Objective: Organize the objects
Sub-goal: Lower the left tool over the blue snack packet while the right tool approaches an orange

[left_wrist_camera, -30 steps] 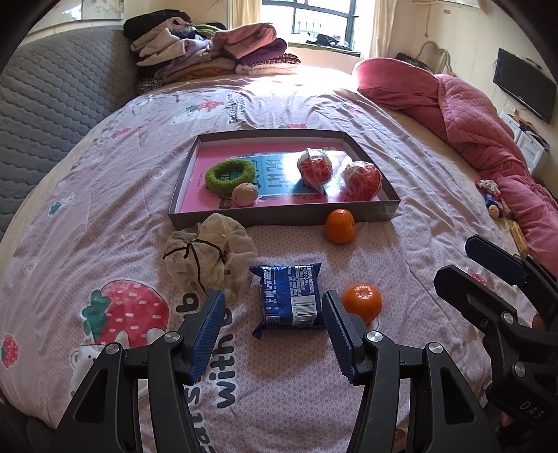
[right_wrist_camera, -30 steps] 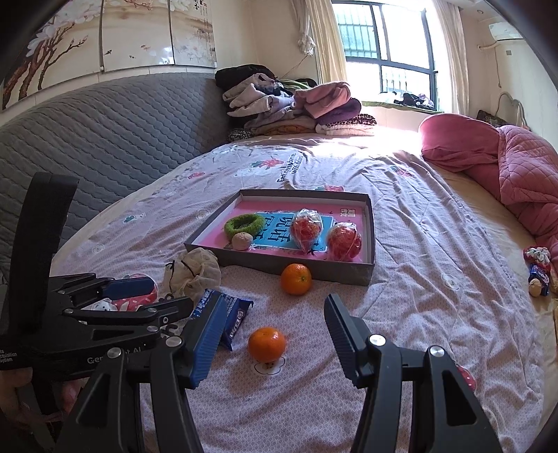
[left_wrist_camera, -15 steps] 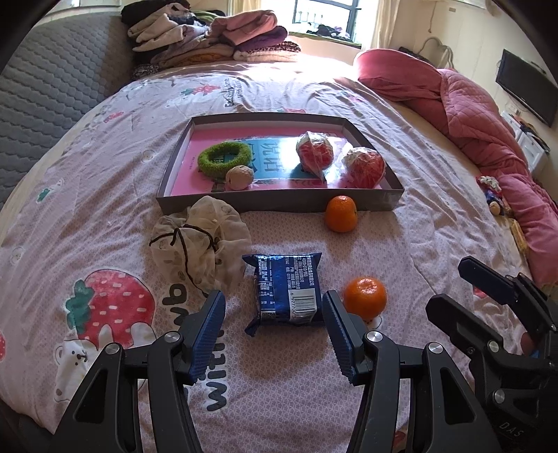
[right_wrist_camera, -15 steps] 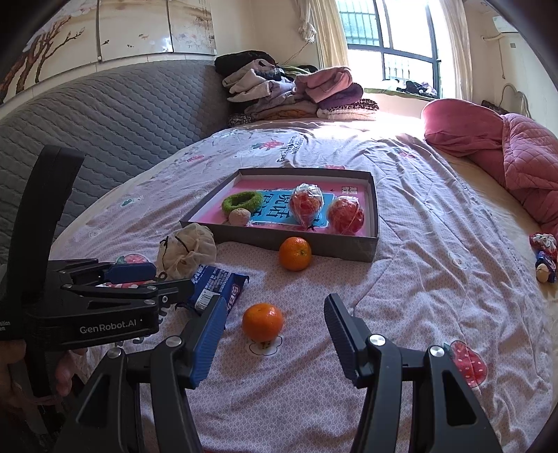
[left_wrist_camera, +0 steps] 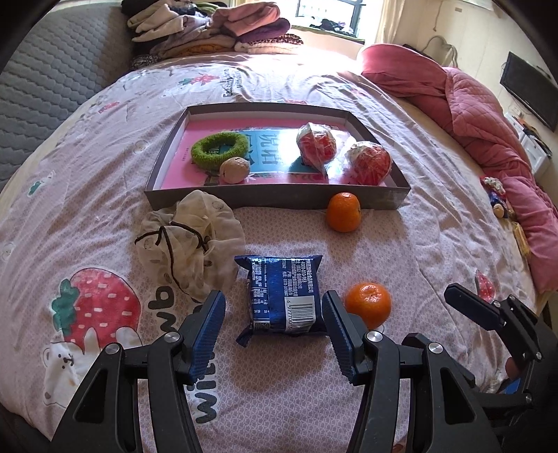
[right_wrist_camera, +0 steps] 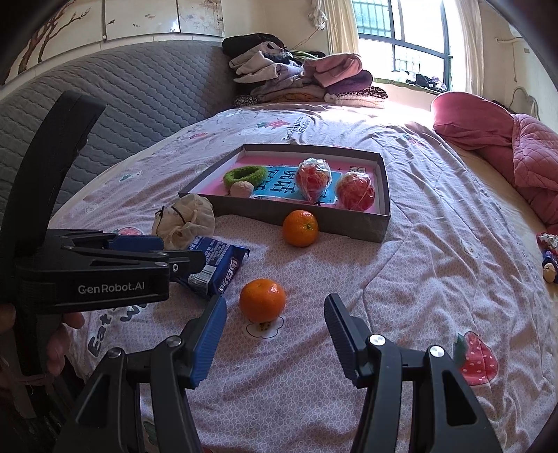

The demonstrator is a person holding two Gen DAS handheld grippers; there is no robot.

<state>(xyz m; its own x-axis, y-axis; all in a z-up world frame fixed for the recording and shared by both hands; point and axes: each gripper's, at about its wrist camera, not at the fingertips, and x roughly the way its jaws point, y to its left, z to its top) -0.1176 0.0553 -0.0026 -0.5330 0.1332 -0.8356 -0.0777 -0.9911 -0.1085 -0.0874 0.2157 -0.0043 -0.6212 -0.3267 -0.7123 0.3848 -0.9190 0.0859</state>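
A grey tray (left_wrist_camera: 279, 200) (right_wrist_camera: 307, 217) with a pink floor lies on the bed. In it are a green ring (left_wrist_camera: 219, 149), a beige ball (left_wrist_camera: 234, 169) and two red wrapped balls (left_wrist_camera: 315, 143) (left_wrist_camera: 369, 162). On the sheet lie a blue snack packet (left_wrist_camera: 283, 294) (right_wrist_camera: 216, 266), a cream drawstring pouch (left_wrist_camera: 190, 240) (right_wrist_camera: 185, 217) and two oranges (left_wrist_camera: 343, 212) (left_wrist_camera: 368, 304). My left gripper (left_wrist_camera: 273, 325) is open, its fingers on either side of the packet's near end. My right gripper (right_wrist_camera: 275, 334) is open just short of the near orange (right_wrist_camera: 262, 299).
Folded clothes (left_wrist_camera: 216, 31) are piled at the bed's far end. A red quilt (left_wrist_camera: 488, 115) lies along the right side. A grey padded headboard (right_wrist_camera: 122, 104) borders the left. Small toys (left_wrist_camera: 498, 198) lie at the right edge.
Both grippers have moved forward and down toward the bed. The left one now brackets the blue packet and the right one has closed in on the near orange. Both stayed open.
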